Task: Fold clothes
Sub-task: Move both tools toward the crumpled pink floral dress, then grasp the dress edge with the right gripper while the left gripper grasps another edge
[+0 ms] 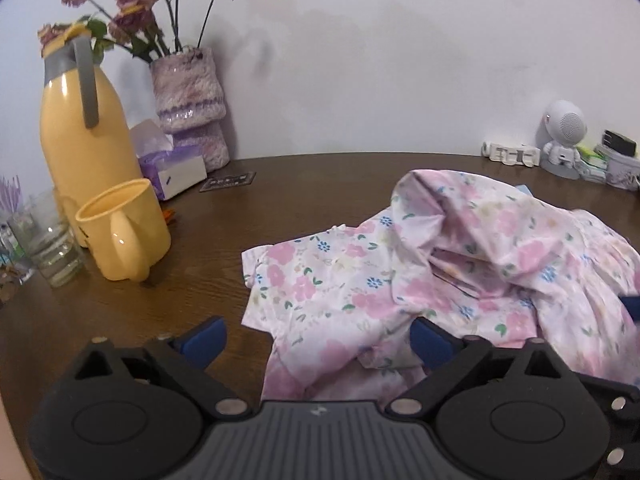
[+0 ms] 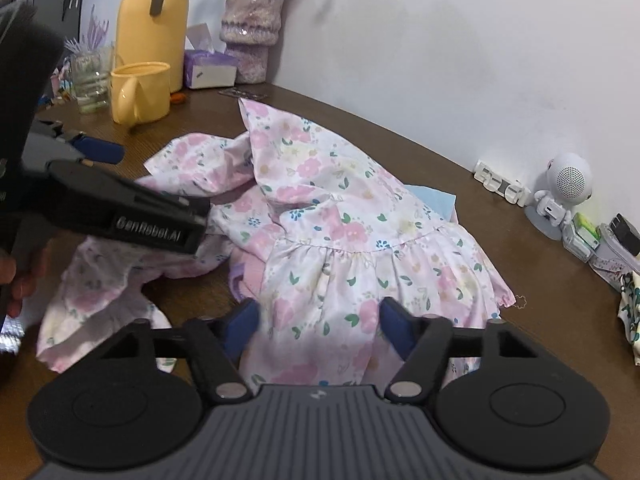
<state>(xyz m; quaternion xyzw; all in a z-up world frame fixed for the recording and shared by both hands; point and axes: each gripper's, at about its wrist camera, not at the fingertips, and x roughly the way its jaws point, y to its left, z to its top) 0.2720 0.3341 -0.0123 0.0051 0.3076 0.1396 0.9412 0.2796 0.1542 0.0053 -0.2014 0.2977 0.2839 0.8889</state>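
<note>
A pink and white floral dress (image 1: 400, 280) lies crumpled on the dark wooden table (image 1: 160, 304). My left gripper (image 1: 316, 338) is open, low over the dress's near left edge, with cloth between its blue fingers. In the right wrist view the dress (image 2: 340, 220) spreads with its gathered skirt toward me. My right gripper (image 2: 320, 326) is open with skirt cloth between its blue pads. The left gripper's black body (image 2: 120, 212) shows there at the left, over a sleeve.
A yellow jug (image 1: 80, 128), yellow mug (image 1: 124, 232), glass (image 1: 52, 248), tissue box (image 1: 172, 168) and flower vase (image 1: 188, 100) stand at the back left. A white robot figurine (image 1: 562, 136) and small boxes stand at the back right. A blue cloth (image 2: 434, 200) lies under the dress.
</note>
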